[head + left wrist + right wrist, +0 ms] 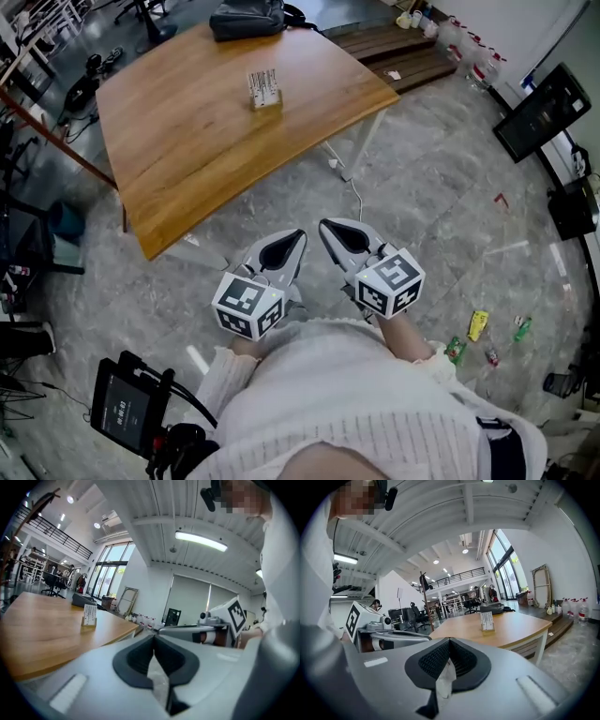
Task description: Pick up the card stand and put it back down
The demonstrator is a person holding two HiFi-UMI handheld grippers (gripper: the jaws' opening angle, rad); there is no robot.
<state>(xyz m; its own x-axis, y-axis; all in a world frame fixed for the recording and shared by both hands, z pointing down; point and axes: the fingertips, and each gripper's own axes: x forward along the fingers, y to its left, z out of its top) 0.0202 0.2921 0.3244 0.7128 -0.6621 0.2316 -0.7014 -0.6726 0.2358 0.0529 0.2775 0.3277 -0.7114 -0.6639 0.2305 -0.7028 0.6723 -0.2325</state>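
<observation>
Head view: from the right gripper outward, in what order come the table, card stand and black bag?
From the right gripper:
1. Table, its near edge just ahead.
2. Card stand, mid-table.
3. Black bag, at the table's far edge.

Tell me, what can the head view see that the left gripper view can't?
Only the head view shows the litter on the floor and the black tablet at the lower left. Only the left gripper view shows the ceiling light and the tall windows. Both show the wooden table, the card stand standing on it and the dark bag behind it.
</observation>
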